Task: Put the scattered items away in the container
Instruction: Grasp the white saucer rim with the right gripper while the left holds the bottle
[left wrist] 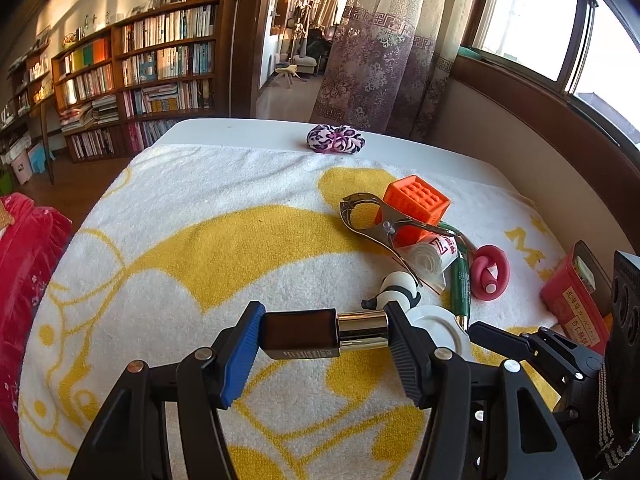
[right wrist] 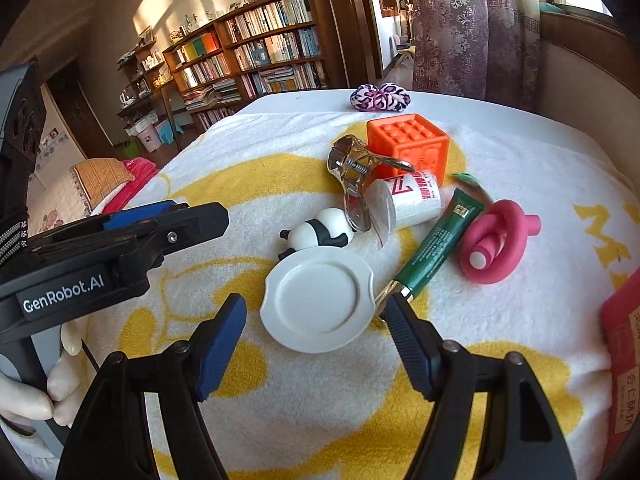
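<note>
The red tin (right wrist: 624,364) is cut off at the frame edge. The left gripper (left wrist: 323,336) is clamped on a dark gold-capped bottle (left wrist: 320,334). The right gripper (right wrist: 316,344) stands apart above the white saucer (right wrist: 318,300), crowded by the panda figure (right wrist: 316,234) and green tube (right wrist: 434,246). The towel (left wrist: 160,240) left of them lies bare.

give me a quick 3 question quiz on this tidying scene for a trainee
1. True or false: the left gripper is empty.
2. What lies nearest the right gripper: A) white plate B) orange cube C) pink ring?
3. Fill in: the panda figure touches the plate's ____ edge.

Key: 1 false, it is shut on a dark bottle with a gold cap; 2 A; 3 far.
</note>
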The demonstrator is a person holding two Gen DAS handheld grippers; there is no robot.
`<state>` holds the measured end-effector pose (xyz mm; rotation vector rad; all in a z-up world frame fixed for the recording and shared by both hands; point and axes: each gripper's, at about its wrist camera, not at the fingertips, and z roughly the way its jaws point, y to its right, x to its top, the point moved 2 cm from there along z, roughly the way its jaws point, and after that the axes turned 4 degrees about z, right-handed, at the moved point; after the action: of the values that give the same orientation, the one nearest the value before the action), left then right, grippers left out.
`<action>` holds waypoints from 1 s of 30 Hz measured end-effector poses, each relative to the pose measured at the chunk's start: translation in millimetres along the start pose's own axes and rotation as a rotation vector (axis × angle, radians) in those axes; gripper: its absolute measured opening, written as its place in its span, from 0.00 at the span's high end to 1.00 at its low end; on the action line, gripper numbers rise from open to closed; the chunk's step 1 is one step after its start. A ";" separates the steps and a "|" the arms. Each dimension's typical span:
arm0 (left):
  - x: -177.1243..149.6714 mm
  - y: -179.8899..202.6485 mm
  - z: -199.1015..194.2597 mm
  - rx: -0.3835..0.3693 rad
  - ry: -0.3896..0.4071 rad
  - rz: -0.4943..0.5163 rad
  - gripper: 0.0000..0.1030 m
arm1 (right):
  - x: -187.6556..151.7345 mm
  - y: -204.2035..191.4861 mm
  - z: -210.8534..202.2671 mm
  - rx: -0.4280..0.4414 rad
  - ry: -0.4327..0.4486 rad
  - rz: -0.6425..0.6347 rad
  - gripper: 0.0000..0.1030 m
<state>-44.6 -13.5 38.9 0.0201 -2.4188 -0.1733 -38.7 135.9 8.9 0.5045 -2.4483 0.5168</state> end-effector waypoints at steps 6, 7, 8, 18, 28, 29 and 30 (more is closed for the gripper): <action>1.7 -3.0 -3.4 -0.001 0.012 -0.013 0.40 | 4.6 4.5 8.7 -0.033 -0.024 0.015 0.26; 2.0 -3.8 -3.6 -0.001 0.013 -0.016 0.40 | 5.9 1.9 6.9 -0.036 -0.019 0.002 0.26; 2.3 -4.5 -3.8 0.000 0.014 -0.020 0.40 | 7.2 -1.5 4.9 -0.037 -0.010 -0.013 0.26; 1.4 -4.9 -0.8 0.004 0.006 -0.020 0.40 | 5.0 -26.5 18.4 -0.122 -0.004 -0.152 0.32; -0.3 -3.5 1.0 0.006 0.001 -0.012 0.40 | -0.1 -18.6 12.9 -0.127 0.012 -0.120 0.35; -0.3 -2.8 0.9 0.006 0.002 -0.010 0.40 | 0.1 -17.9 10.8 -0.125 0.016 -0.115 0.35; -0.4 -2.3 0.7 0.006 0.003 -0.008 0.40 | 0.5 -17.1 8.4 -0.124 0.021 -0.108 0.35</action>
<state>-44.8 -15.7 37.8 0.0325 -2.4170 -0.1696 -35.1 117.3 7.1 0.5724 -2.3996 0.3222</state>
